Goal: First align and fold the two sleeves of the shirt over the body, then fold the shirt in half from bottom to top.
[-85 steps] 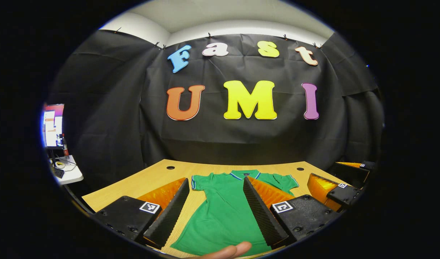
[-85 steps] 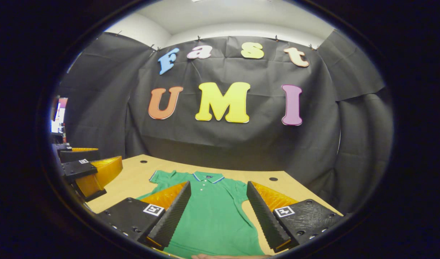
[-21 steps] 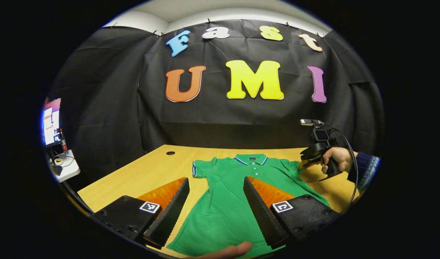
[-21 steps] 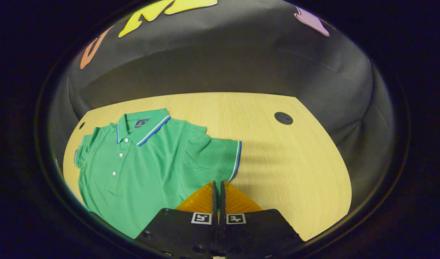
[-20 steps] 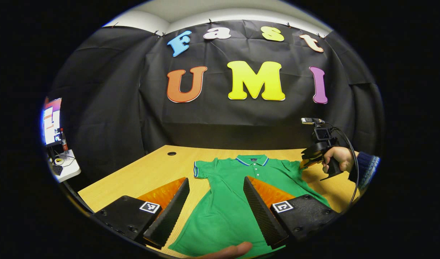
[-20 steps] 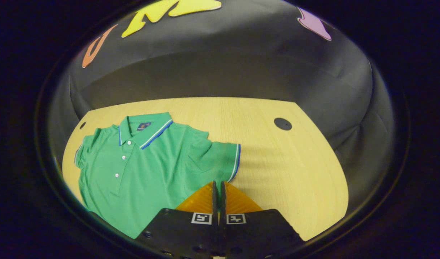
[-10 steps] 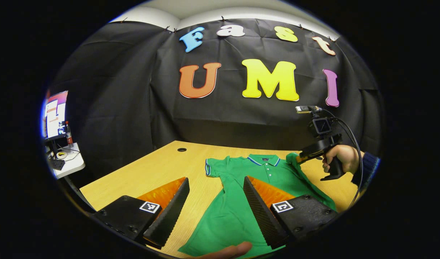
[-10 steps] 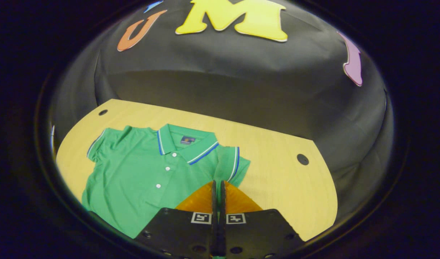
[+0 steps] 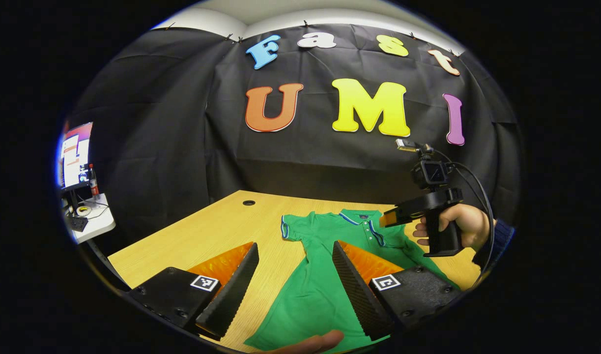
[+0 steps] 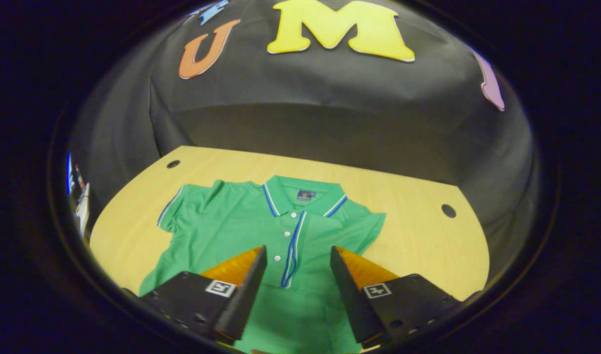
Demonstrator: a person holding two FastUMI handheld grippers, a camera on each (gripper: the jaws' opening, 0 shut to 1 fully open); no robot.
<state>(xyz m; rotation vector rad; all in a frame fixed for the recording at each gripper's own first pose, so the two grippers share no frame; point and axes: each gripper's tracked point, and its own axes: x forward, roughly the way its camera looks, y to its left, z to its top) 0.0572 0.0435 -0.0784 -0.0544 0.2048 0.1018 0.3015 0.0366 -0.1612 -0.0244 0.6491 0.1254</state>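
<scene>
A green polo shirt [image 10: 221, 231] is spread on the wooden surface [image 10: 418, 246] — one sleeve [image 10: 300, 241] folded across the placket. Both the left claw [image 9: 295, 265] and right claw [image 10: 296, 268] are held wide open above it — nothing gripped.

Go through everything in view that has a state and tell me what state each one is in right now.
Shirt: flat on the table, face up, buttoned.
Right sleeve: folded over the chest, released.
Left sleeve: spread out, unfolded.
Bottom hem: not yet folded up.
Right gripper: open above the folded sleeve.
Left gripper: open, over the shirt's lower part.
</scene>
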